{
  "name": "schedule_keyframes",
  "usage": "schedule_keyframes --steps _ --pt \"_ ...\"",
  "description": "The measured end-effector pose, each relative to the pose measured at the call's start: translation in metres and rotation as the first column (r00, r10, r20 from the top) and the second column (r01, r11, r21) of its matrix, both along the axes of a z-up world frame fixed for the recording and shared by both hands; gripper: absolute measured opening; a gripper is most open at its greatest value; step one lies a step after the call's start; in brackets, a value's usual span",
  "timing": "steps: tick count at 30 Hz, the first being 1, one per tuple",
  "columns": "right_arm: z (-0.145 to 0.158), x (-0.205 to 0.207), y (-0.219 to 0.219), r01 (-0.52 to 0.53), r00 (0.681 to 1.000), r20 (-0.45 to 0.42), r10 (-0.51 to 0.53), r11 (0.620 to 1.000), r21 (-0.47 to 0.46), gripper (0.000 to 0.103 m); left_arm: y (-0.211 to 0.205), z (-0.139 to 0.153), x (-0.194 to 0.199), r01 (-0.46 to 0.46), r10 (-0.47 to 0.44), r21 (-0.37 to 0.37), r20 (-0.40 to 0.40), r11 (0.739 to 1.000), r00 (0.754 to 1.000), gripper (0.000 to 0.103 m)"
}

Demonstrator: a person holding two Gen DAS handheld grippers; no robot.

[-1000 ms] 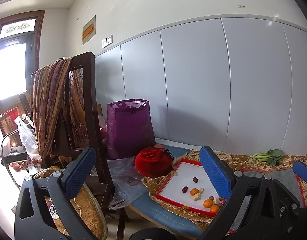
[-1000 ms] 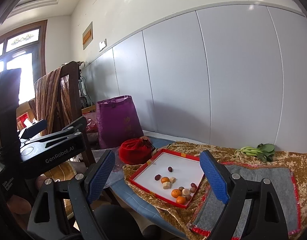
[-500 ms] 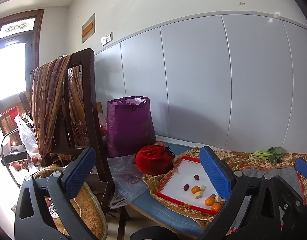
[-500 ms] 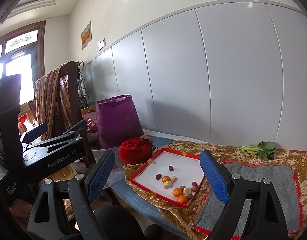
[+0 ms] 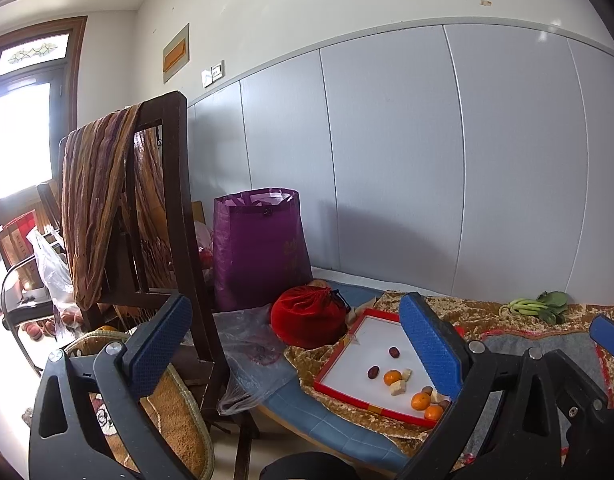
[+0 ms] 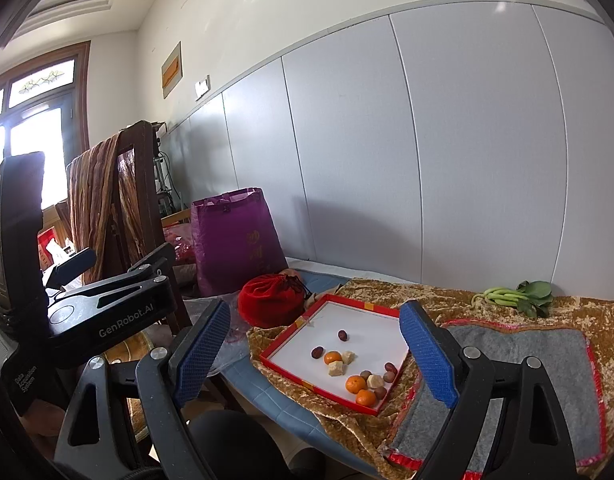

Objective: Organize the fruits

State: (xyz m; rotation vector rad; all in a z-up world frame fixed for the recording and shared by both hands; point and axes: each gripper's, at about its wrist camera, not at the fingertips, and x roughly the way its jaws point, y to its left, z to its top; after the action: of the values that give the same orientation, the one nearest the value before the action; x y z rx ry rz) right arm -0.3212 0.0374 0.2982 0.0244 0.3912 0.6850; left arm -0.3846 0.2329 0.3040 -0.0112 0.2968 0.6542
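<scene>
Both tools, left tool point(image 5: 295, 344) and right tool point(image 6: 315, 346), wide open, empty, touching nothing.

the red-rimmed tray point(image 6: 291, 347) held three small oranges point(image 6: 355, 384): one near its middle and two toward its near right corner. three pale chunks point(image 6: 335, 368) lay among them. six or so dark reddish-brown dates point(image 6: 342, 335) were there, two apart toward the tray's middle and the others clustered at its right edge, though the crowded ones were hard to count. one bunch of greens point(image 6: 515, 294) lay at the table's far right edge.
</scene>
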Motion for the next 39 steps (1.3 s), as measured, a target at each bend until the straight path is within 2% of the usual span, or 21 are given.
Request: schedule_keyframes --steps 19,31,34,39 --pt "-0.016 0.027 0.011 0.022 0.998 -0.062 -0.023 1.0 -0.008 0.088 0.013 -0.018 0.027 0.014 -0.015 -0.019 -0.05 1.0 0.999 0.103" --pt "-0.043 0.067 -0.005 0.146 0.981 -0.123 -0.148 0.989 -0.026 0.088 0.026 -0.047 0.056 0.02 -0.025 -0.048 -0.115 0.999 0.993 0.103" --pt "-0.046 0.074 -0.005 0.142 0.978 -0.153 -0.142 0.99 -0.012 0.088 0.022 -0.053 0.064 0.041 -0.049 -0.058 -0.131 0.997 0.99 0.103" --pt "-0.046 0.071 -0.004 0.135 0.982 -0.133 -0.135 0.991 -0.009 0.088 0.012 -0.055 0.07 0.063 -0.068 -0.045 -0.135 0.997 0.988 0.103"
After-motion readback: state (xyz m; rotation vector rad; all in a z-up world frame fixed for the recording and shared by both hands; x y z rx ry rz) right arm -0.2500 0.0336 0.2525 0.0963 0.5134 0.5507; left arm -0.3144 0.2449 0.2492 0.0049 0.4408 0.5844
